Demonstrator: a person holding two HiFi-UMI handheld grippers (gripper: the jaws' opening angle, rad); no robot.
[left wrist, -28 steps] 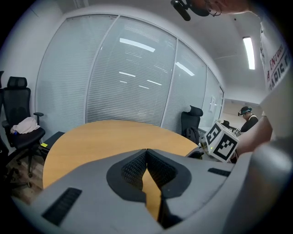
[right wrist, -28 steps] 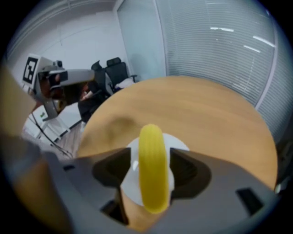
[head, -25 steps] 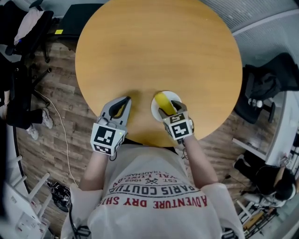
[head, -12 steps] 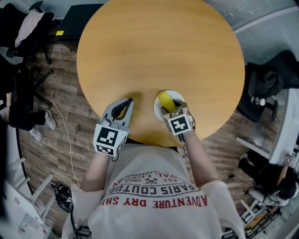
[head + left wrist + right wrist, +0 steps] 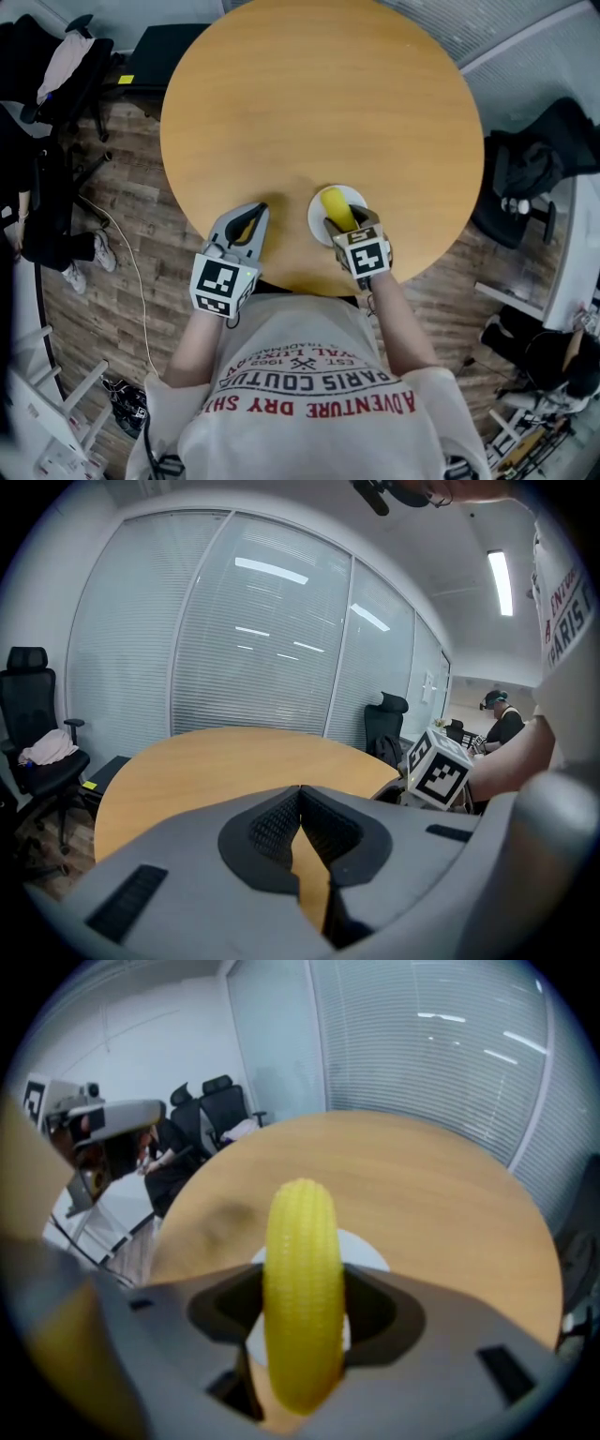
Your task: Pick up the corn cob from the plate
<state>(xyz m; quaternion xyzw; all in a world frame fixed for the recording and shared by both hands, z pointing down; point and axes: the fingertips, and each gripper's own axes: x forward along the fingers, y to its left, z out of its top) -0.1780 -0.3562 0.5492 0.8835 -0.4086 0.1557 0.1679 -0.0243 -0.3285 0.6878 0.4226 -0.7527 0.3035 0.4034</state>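
A yellow corn cob [image 5: 336, 207] lies over a small white plate [image 5: 320, 202] near the front edge of the round wooden table [image 5: 319, 103]. My right gripper [image 5: 342, 223] is shut on the corn cob. In the right gripper view the corn cob [image 5: 302, 1269] stands upright between the jaws of the right gripper [image 5: 302, 1290], with the plate [image 5: 367, 1252] behind and below it. I cannot tell whether the cob touches the plate. My left gripper [image 5: 251, 214] rests to the left of the plate, shut with nothing in it; its pads meet in the left gripper view [image 5: 300, 795].
A black office chair [image 5: 56, 66] with clothes on it stands at the upper left. Dark bags [image 5: 534, 164] lie on the floor to the right. A person's leg and shoe [image 5: 89, 248] show at the left. The right gripper's marker cube [image 5: 441, 771] shows in the left gripper view.
Almost nothing differs: both grippers keep their places and the right one stays closed on the corn cob. Only the head view shifts slightly.
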